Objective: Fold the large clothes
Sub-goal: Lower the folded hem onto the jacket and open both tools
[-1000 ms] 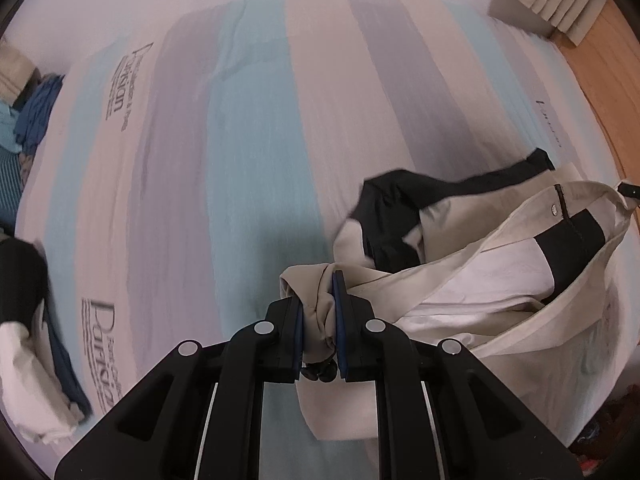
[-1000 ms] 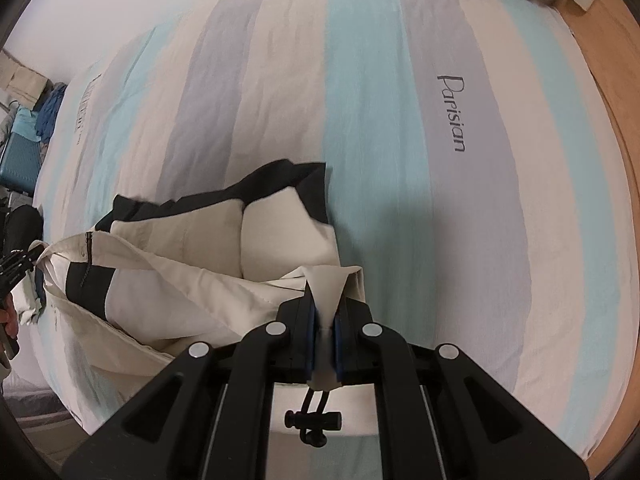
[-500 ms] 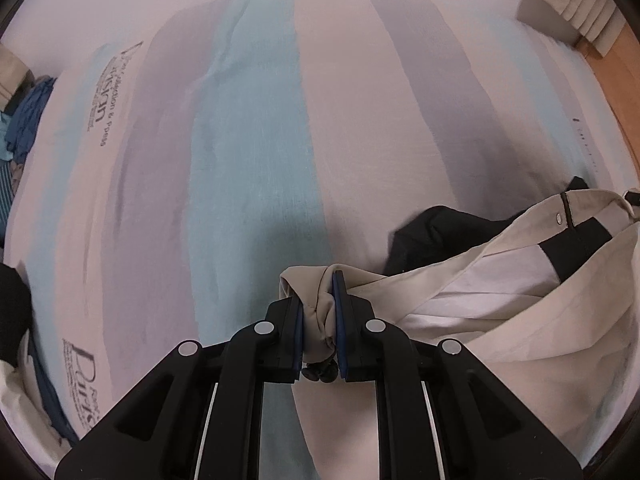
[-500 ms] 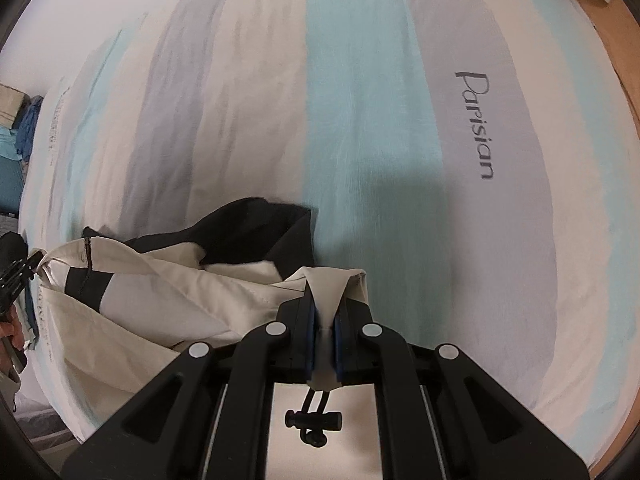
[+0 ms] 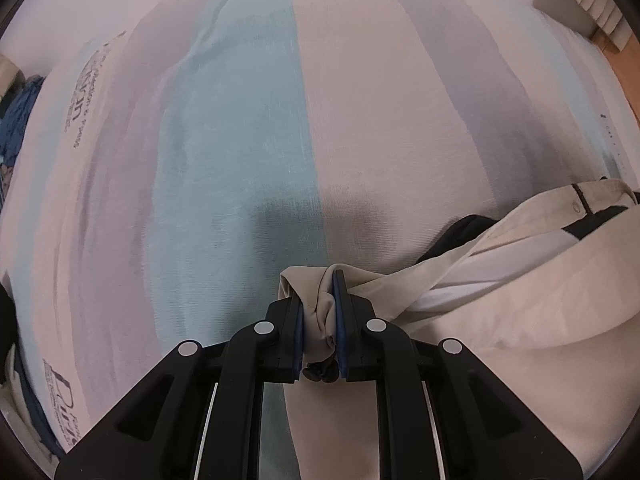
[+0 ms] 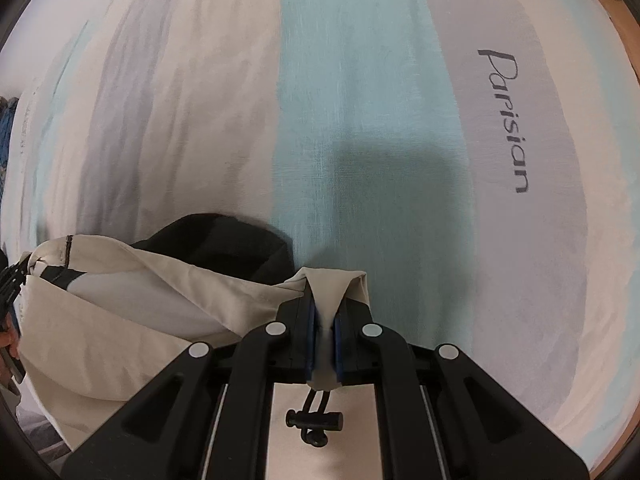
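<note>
A cream jacket (image 5: pixel 500 304) with black panels and a white lining hangs stretched between my two grippers, close above a striped bed. My left gripper (image 5: pixel 318 300) is shut on a bunched cream corner of it, and the cloth runs off to the right. In the right wrist view my right gripper (image 6: pixel 325 312) is shut on another cream corner of the jacket (image 6: pixel 132 316), with a black toggle cord (image 6: pixel 314 420) dangling below the jaws. A black part of the jacket (image 6: pixel 224 244) touches the bed. The other gripper (image 6: pixel 10 288) shows at the far left edge.
The bed sheet (image 5: pixel 248 152) has blue, grey and cream stripes with printed lettering (image 6: pixel 506 120). A pile of blue and dark clothes (image 5: pixel 16 120) lies at the left edge of the bed. Wooden floor (image 5: pixel 624 68) and a pale cabinet (image 5: pixel 584 4) are at upper right.
Both grippers have sunk toward the bed with the jacket still held. The bed fills more of each view, and the jacket's black part has bunched lower on the sheet.
</note>
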`<state>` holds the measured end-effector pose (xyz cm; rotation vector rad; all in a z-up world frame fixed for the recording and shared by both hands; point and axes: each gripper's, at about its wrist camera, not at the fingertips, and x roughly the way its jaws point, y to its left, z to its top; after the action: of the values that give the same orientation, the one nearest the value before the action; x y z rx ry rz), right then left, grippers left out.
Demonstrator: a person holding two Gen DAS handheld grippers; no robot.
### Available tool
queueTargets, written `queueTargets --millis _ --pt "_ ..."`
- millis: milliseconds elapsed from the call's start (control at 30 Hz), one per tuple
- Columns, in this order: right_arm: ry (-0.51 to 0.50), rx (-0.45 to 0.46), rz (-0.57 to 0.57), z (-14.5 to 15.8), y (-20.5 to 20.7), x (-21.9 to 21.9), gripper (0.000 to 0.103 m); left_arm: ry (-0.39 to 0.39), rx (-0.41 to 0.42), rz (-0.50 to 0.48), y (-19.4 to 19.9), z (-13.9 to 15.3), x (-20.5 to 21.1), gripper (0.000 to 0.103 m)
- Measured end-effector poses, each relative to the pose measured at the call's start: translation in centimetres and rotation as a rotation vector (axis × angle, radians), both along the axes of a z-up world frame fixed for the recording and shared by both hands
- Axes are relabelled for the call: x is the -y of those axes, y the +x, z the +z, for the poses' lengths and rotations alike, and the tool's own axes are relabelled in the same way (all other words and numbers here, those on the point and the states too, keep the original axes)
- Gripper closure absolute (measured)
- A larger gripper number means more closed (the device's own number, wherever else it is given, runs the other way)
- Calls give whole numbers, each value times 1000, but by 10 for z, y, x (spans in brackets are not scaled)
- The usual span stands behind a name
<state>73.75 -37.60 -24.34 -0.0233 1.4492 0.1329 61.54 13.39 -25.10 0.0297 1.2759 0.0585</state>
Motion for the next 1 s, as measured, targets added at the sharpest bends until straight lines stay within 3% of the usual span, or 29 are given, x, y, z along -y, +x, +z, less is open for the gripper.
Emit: queueTargets --millis 567,800,1000 --pt "-43 17 20 -36 -10 -10 97 7 4 16 -4 -23 1 90" --pt "-121 52 65 -46 -28 -28 97 22 4 29 -9 -28 8 90" --pt "-201 98 84 -43 -44 -53 96 85 25 13 -16 -26 22 89"
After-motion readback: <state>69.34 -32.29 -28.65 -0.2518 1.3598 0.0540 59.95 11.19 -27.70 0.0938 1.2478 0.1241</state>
